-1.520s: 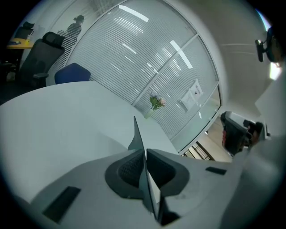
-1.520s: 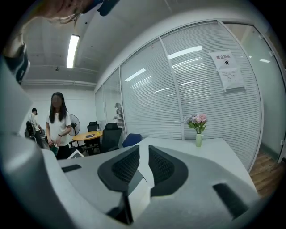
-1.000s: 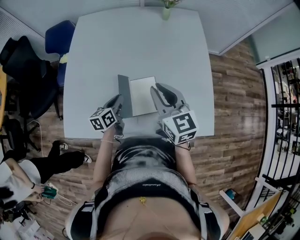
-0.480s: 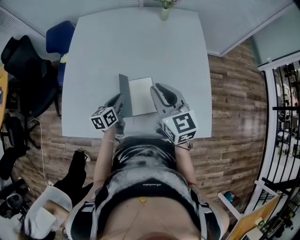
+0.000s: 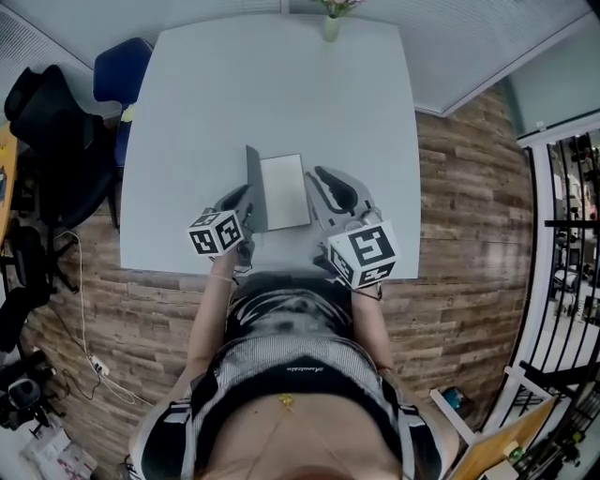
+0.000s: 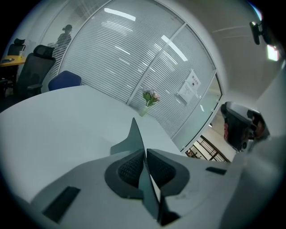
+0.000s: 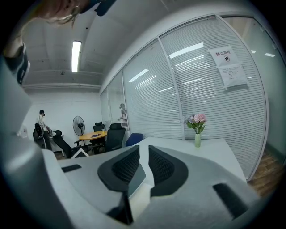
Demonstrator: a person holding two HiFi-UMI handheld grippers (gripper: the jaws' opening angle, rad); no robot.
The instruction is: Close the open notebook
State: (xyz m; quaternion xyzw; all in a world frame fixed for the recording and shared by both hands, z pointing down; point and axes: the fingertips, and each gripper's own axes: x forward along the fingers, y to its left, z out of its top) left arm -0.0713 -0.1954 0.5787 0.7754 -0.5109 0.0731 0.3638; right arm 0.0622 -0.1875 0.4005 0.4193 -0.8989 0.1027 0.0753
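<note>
Left hand-held gripper was clamped on the grey cover of the notebook, mid-worktop. The cover stood steeper than a second earlier, so the closing looked roughly half done. Right hand-held gripper, jaws a slit apart, sat at the notebook's right edge, in the path of the falling cover. A flower vase stood at the far edge.

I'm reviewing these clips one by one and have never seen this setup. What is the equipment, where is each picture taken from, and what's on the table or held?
No robot: a person holds a gripper in each hand. One picture comes from a head camera looking down; the other two cameras ride on the grippers, looking along their jaws. On the table lie an open notebook and, at the far edge, a vase of flowers. The left gripper is shut on the dark cover, raised nearly upright. The right gripper sits by the notebook's right edge, jaws slightly apart, seemingly clamping nothing.
</note>
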